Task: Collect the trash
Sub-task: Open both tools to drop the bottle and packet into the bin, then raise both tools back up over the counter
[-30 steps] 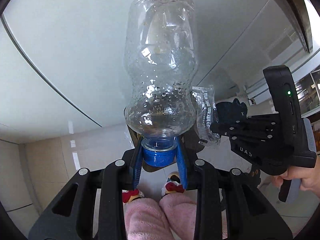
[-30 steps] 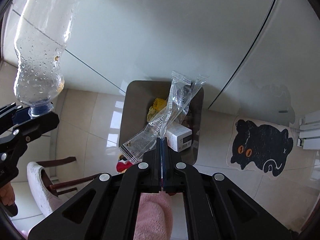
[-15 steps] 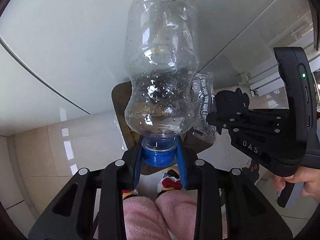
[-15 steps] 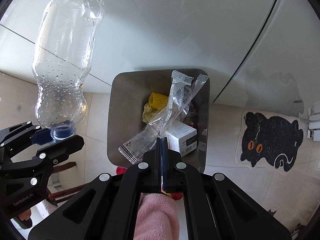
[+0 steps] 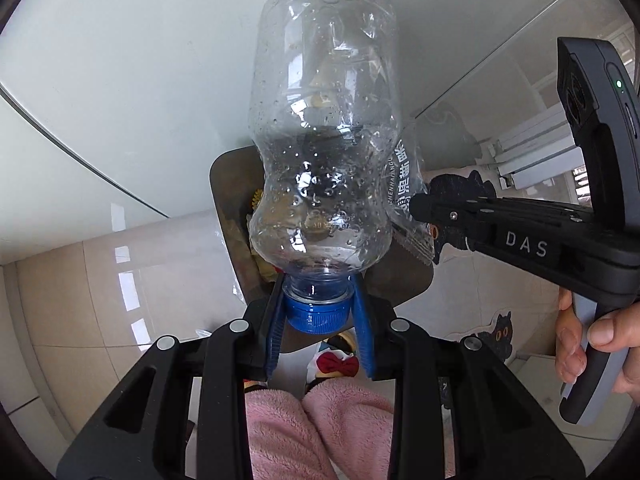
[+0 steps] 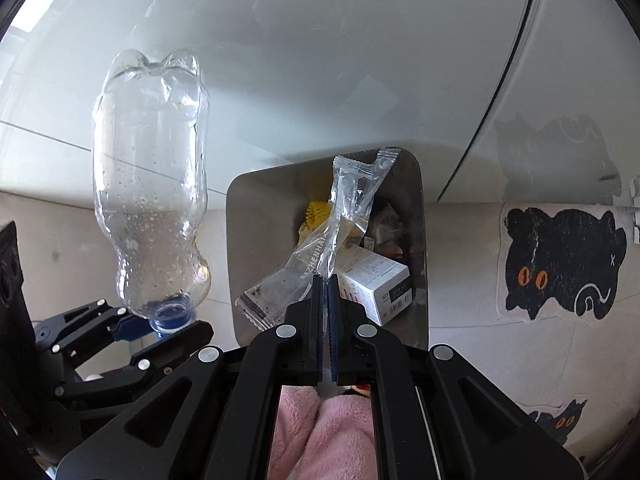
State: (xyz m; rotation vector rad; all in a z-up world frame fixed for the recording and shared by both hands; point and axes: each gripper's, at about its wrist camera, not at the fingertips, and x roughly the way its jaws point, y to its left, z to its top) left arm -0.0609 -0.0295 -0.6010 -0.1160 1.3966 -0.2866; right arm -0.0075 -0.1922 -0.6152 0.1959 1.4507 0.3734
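My left gripper (image 5: pixel 318 312) is shut on the blue cap of a clear empty plastic bottle (image 5: pixel 324 140), held above the floor with its base pointing away from me. The bottle (image 6: pixel 150 184) also shows at the left of the right wrist view. My right gripper (image 6: pixel 327 280) is shut on a clear plastic wrapper (image 6: pixel 332 228) and holds it over the open grey trash bin (image 6: pixel 240 240). In the left wrist view the right gripper (image 5: pixel 424 208) sits just right of the bottle, and the bin (image 5: pixel 226 188) lies beneath both.
The bin holds a white box (image 6: pixel 376 276), a yellow item (image 6: pixel 316 212) and other scraps. A white glossy surface (image 6: pixel 320 60) rises behind it. A black cat-shaped mat (image 6: pixel 560 260) lies on the tiled floor to the right. Pink slippers (image 5: pixel 316 428) are below.
Both grippers have moved in over the bin, which now sits lower and closer under them. The bottle and the wrapper have come nearer to each other. Both grips are unchanged.
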